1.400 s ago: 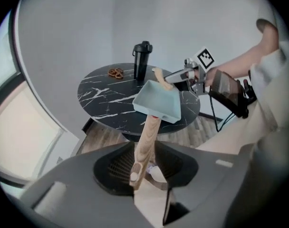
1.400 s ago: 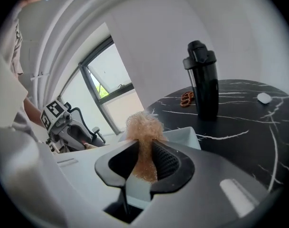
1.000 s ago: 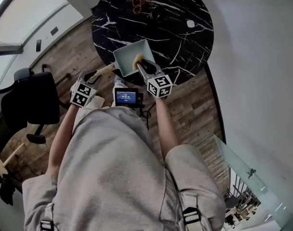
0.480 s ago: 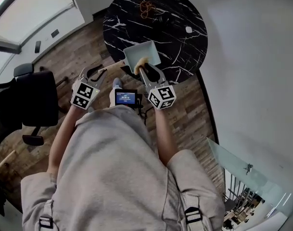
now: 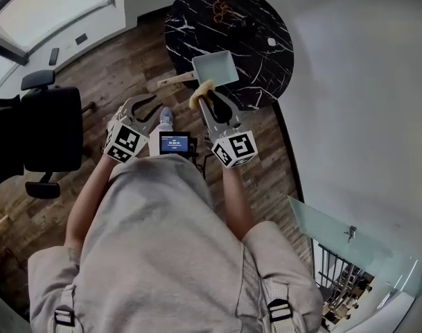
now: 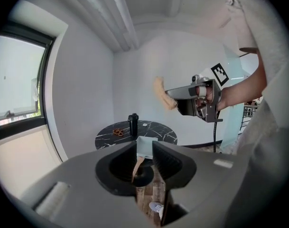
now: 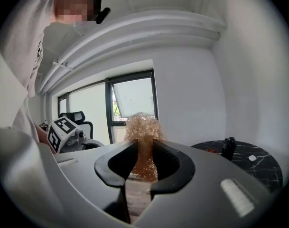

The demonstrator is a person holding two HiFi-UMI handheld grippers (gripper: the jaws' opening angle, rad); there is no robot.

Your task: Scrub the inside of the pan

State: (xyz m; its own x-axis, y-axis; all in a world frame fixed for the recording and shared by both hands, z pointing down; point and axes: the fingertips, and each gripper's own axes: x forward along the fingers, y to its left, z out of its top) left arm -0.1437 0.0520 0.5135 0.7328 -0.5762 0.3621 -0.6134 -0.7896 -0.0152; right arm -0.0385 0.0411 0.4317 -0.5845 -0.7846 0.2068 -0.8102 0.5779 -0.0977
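A square pale pan (image 5: 216,68) with a wooden handle (image 5: 174,80) rests at the near edge of the round black marble table (image 5: 259,19). My right gripper (image 5: 209,99) is raised clear of the pan and is shut on a golden wire scrubber (image 5: 199,93), which bulges out past the jaws (image 7: 143,127). My left gripper (image 5: 145,105) hangs open to the left, short of the handle. Its jaws have just been closing a little, with nothing between them. Through their gap I see the distant pan (image 6: 144,147). The left gripper view also shows the right gripper (image 6: 175,93).
A black bottle (image 6: 133,124), a small brown tangle (image 5: 222,8) and a white bit (image 5: 271,41) lie on the table's far side. A black office chair (image 5: 48,130) stands at the left. A glass railing (image 5: 335,234) is on the right. A small screen (image 5: 174,143) hangs at the person's waist.
Both grippers have risen and drawn back from the table. The scrubber has come up out of the pan, and the left gripper has moved away from the pan handle.
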